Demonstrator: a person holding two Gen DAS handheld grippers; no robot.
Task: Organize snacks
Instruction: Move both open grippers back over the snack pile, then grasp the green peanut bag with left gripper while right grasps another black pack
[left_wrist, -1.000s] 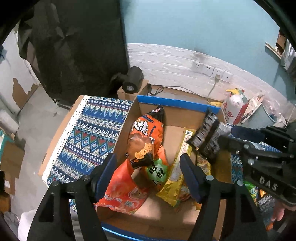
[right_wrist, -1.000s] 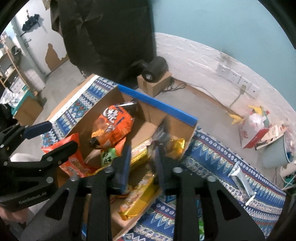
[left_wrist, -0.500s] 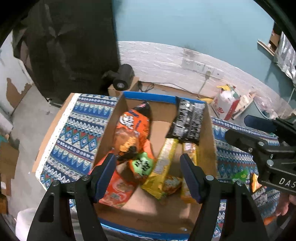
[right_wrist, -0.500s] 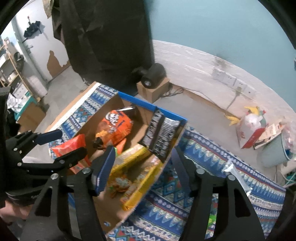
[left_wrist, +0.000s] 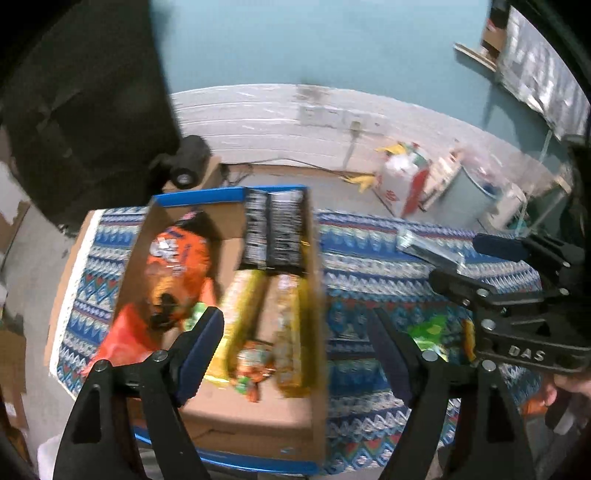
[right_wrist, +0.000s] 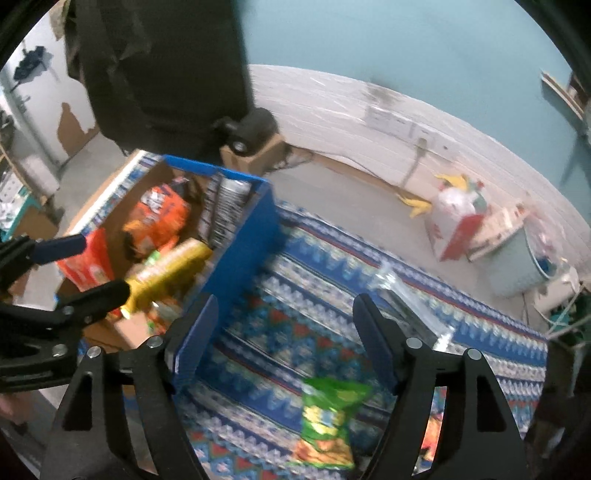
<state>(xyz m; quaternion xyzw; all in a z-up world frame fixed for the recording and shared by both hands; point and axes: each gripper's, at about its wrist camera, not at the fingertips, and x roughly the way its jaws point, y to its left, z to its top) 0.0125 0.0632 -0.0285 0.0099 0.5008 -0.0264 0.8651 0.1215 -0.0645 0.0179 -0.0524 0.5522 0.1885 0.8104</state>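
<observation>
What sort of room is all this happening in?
Probably a lived-in spare room or makeshift workroom, not a shop: a cardboard box of snacks sits on a patterned cloth, wall sockets sit low on a scuffed white-and-teal wall, and a bin stands on the bare floor.

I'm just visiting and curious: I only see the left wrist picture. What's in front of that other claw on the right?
Observer: The right gripper is open and empty. A green snack bag lies on the patterned cloth just ahead of it.
Visitor: And the box beside it, is it plain cardboard on the outside too?
Observer: No. The box has a blue outer wall on the side facing that gripper.
</observation>
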